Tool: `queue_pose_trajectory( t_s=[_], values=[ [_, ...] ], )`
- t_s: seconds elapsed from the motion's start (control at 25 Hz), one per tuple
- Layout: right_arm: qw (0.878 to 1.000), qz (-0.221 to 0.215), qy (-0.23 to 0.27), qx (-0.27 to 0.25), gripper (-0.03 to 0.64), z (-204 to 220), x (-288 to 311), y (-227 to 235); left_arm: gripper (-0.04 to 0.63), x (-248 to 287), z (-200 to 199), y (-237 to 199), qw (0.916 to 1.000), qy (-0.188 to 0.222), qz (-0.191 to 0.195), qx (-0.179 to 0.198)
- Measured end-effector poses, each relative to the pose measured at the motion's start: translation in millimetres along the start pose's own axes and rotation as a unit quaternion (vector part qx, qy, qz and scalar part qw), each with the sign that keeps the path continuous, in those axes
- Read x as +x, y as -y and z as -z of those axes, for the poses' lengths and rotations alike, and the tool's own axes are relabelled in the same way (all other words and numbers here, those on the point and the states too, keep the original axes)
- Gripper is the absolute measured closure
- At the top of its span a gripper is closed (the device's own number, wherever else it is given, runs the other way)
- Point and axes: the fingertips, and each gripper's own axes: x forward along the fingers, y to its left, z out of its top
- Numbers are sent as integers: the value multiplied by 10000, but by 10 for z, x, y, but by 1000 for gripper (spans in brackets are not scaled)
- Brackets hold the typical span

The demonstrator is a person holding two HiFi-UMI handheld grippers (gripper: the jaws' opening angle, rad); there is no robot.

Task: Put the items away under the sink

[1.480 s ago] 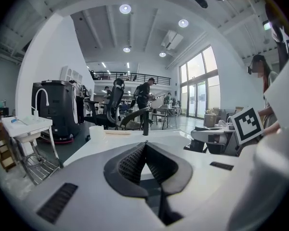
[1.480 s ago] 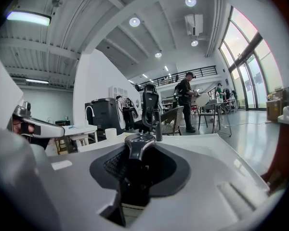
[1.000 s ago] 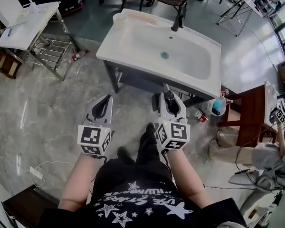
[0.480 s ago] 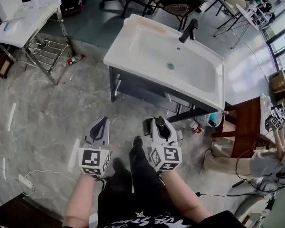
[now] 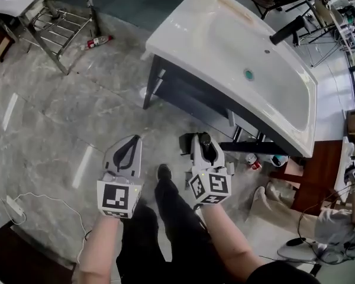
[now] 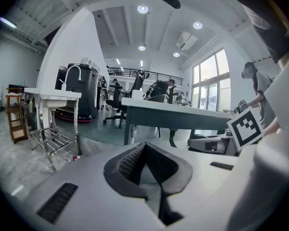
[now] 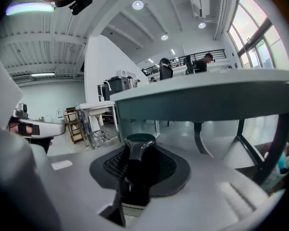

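My right gripper (image 5: 202,139) is clenched on a black item (image 7: 136,159), which stands upright between the pads with its round top poking above them. I hold it over the floor (image 5: 59,117), just in front of the sink's (image 5: 189,28) near edge. In the right gripper view that edge runs across above the item and the dark frame legs stand beyond it. My left gripper (image 5: 130,143) hangs beside the right one, its jaws together with nothing between them. A small bottle (image 5: 98,41) lies on the floor by a metal rack (image 5: 53,19), well away from both grippers.
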Motion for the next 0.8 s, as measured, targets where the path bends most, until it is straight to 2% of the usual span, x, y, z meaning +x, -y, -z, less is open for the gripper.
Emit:
queue_pose_trajectory(
  t_s=[0.16,0.32,0.52,0.8],
  values=[
    [9996,-207,-72,-172,526,526,442,113,586,455,500,-24,9998,2,162,126],
    [9995,-186,-80,-224,526,1050,875,336,586,856,961,-160,9991,90,299,286],
    [9997,-69,-175,-138,526,1664,1392,637,586,1285,1515,-521,9994,164,221,230],
    [9992,-215,-191,-295,526,2326,2143,867,586,1790,2117,-1021,9993,354,49,88]
  ],
)
